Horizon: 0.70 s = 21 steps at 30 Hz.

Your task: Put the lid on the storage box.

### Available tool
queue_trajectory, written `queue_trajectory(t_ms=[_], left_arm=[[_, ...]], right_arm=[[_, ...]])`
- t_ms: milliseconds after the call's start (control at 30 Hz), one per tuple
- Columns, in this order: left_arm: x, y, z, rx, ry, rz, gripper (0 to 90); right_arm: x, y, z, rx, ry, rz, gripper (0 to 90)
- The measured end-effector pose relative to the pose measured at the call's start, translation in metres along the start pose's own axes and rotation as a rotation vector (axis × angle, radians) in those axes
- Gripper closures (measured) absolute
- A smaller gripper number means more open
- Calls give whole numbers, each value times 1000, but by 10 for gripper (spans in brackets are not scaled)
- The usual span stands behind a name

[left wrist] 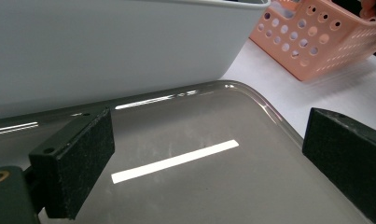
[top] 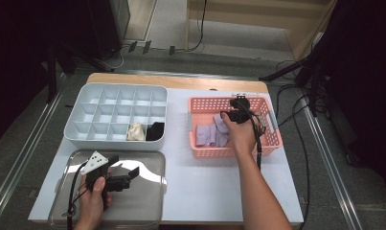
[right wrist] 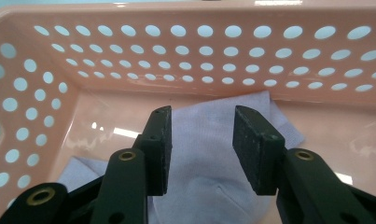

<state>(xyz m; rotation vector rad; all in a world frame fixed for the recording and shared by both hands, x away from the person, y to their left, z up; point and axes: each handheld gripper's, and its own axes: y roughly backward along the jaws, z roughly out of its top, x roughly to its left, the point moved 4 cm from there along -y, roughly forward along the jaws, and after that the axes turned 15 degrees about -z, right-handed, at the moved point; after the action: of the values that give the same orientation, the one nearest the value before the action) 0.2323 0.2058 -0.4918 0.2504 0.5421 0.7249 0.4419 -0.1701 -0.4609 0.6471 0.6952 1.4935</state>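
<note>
White tabletop carries everything here, and places are told from the pink perforated basket that stands on its right half. Well to the left of that basket sits a pale grey organiser tray divided into many small compartments; the two compartments at the near end nearest the basket hold a cream rolled item and a black rolled item. Nearer the person than that tray, and still well left of the basket, lies a shiny metal tray.

Inside the basket lie lavender socks, spread flat on its floor toward its left side.

Right gripper reaches down into the basket from above, held in the person's right hand. Its jaws stand partly open, a moderate gap between them, with the lavender sock cloth lying in that gap and beneath the pads; the pads are not pressing on it.

Left gripper hovers over the metal tray, far left of the basket, held in the left hand. Its jaws stand wide apart with nothing between them.
</note>
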Motion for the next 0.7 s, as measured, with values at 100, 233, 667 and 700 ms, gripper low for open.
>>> queue_trajectory(t_ms=[100, 233, 667, 700], left_arm=[[0, 0, 0, -2, 3, 0, 29], [0, 0, 0, -4, 4, -1, 29], [0, 0, 0, -3, 5, -1, 29], [0, 0, 0, -3, 5, 0, 29]], right_arm=[[0, -5, -2, -2, 2, -7, 582], [1, -10, -4, 26, 6, -11, 565], [3, -24, -12, 91, 14, -36, 518], [4, -25, -12, 94, 15, -33, 516]])
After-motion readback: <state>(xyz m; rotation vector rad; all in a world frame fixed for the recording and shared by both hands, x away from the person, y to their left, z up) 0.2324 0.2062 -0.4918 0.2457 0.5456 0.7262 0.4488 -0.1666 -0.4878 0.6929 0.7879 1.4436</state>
